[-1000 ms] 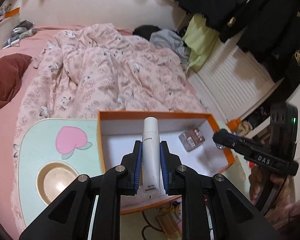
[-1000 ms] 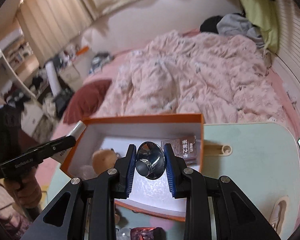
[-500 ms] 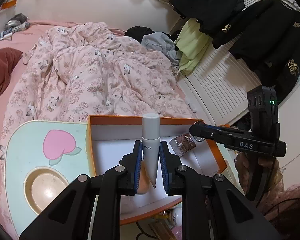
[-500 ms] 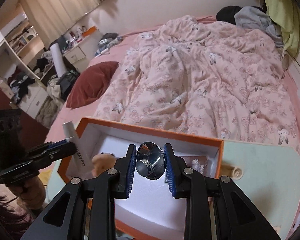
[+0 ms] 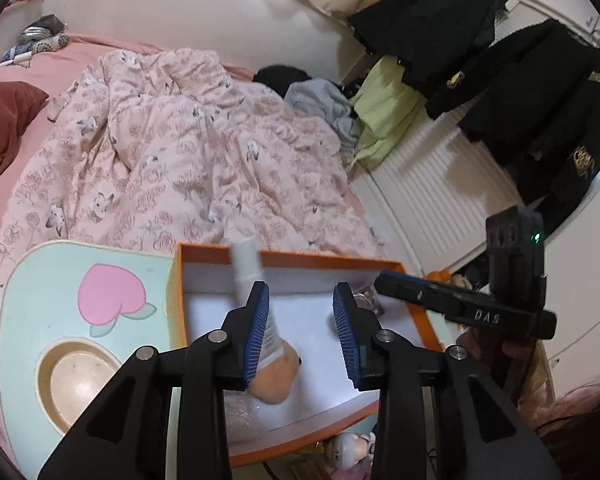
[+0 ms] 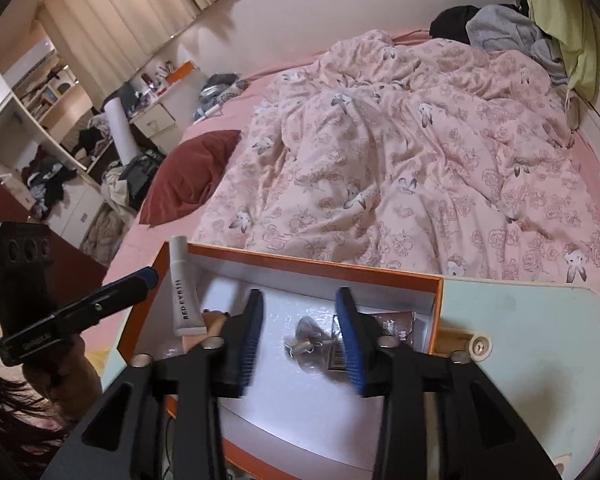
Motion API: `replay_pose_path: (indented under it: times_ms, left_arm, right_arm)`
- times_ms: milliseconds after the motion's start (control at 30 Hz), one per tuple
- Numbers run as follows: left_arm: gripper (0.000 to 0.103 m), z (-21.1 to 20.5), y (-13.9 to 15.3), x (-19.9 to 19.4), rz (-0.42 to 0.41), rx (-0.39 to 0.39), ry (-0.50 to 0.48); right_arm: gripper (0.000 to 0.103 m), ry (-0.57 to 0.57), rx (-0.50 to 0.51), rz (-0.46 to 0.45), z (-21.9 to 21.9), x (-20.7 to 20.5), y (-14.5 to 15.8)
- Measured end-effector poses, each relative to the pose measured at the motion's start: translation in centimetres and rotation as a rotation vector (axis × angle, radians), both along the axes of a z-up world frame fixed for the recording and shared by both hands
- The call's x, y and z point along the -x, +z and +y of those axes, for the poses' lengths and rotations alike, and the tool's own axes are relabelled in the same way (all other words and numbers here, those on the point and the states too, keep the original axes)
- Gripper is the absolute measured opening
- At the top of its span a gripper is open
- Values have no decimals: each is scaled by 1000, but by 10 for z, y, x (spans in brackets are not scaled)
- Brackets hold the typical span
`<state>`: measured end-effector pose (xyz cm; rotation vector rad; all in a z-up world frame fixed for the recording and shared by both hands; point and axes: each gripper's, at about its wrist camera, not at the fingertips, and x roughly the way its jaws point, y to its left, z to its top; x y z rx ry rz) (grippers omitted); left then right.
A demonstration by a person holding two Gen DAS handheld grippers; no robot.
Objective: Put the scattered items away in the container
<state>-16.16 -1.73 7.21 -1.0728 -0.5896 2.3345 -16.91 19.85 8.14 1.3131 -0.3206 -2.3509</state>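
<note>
A: Left wrist view first. What does the left claw [image 5: 301, 332] show?

B: Its jaws have just been opening and stand apart at bottom centre. The white tube [image 5: 247, 270] leans against the left blue pad, blurred, tilted over the orange box [image 5: 420, 312]; the right pad is clear of it, so nothing is clamped.

A: What is in the box?

B: A tan plush toy [image 5: 278, 376] lies at lower centre on the white floor, under the tube's lower end. The right claw [image 5: 384, 280] comes in from the right edge over the box's right wall.

A: And around it?

B: The box sits on a pale green table [image 5: 40, 280] with a pink peach print; a pink quilt [image 5: 180, 152] fills the upper half.

A: Now the right wrist view.

B: The right claw [image 6: 300, 336] has also just been opening. Below its gap, a small wrapped item [image 6: 306, 344] lies on the box [image 6: 436, 312] floor, untouched, with a dark packet [image 6: 396, 324] just right of it.

A: The tube?

B: The tube [image 6: 184, 292] stands tilted at the box's left end, beside the left claw [image 6: 150, 276] at left.
</note>
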Motion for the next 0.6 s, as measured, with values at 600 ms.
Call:
replay_pose_path:
  times_ms: [600]
  left_arm:
    - [36, -72, 16, -36, 126, -111, 190]
  right_arm:
    - [43, 271, 236, -712, -127, 31, -79]
